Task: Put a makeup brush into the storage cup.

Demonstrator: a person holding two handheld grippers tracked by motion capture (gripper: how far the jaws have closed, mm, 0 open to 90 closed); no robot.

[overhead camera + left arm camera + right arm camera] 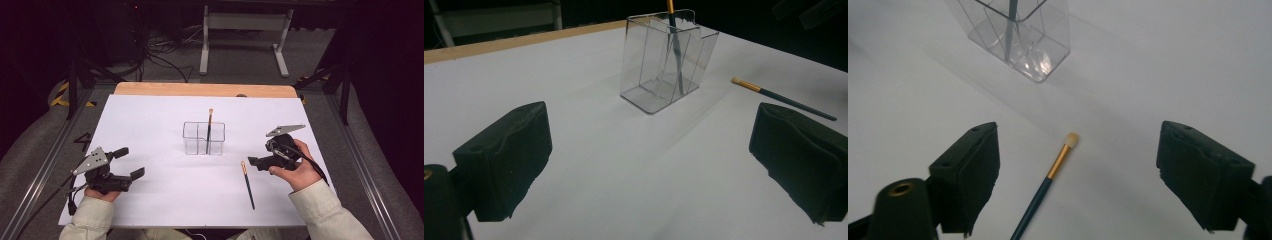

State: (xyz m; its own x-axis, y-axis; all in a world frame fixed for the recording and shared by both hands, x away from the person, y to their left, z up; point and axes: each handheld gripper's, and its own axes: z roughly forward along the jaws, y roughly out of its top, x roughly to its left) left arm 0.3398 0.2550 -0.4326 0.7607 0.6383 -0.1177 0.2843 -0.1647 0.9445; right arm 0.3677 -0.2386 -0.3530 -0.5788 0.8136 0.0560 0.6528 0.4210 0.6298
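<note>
Hovering wide open — right tongs (1075, 175) straddle loose brush (1048, 185); left tongs (649, 165) open, empty.

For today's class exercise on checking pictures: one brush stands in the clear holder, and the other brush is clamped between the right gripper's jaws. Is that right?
Not quite. The other brush is not clamped: it lies flat on the table, between the right gripper's open jaws, which do not touch it, as the right gripper view shows. One brush does stand in the clear holder.
</note>
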